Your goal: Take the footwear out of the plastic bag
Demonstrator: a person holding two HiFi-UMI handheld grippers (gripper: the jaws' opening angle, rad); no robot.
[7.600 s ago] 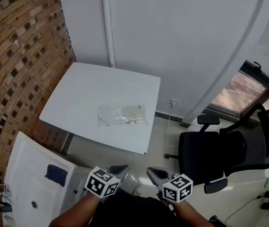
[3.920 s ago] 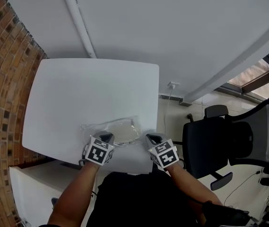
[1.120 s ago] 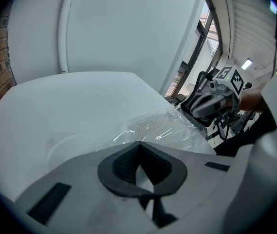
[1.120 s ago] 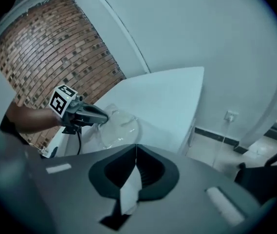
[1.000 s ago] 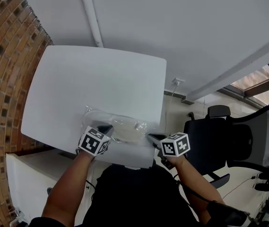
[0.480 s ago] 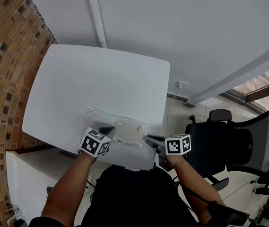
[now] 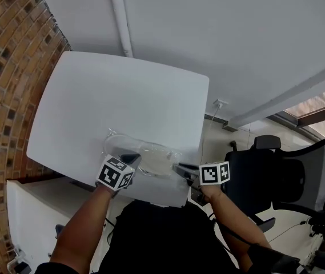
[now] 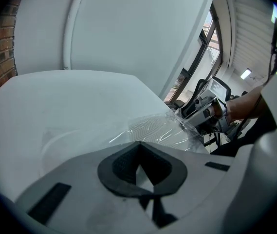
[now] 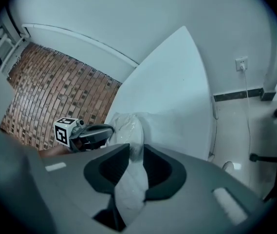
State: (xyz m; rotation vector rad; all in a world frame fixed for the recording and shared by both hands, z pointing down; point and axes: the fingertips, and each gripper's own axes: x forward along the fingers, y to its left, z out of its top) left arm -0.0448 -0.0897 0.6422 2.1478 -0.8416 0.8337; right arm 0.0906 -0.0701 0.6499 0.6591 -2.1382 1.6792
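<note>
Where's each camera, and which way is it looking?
Head view: on head, looks down at table, bag, left claw, right claw, forearms.
Left gripper view: on left claw, looks over bag at right claw, hand.
Right gripper view: on right claw, whose jaws have just been opening round bag, faces left claw.
All share the bag.

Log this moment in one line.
left hand-held gripper: shut on clear plastic bag | right hand-held gripper: jaws just opening, bag between

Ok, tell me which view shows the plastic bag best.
Head view: the plastic bag shows end to end on the table. The left gripper view shows only a crinkled stretch; the right gripper view shows one bunched end close up.
</note>
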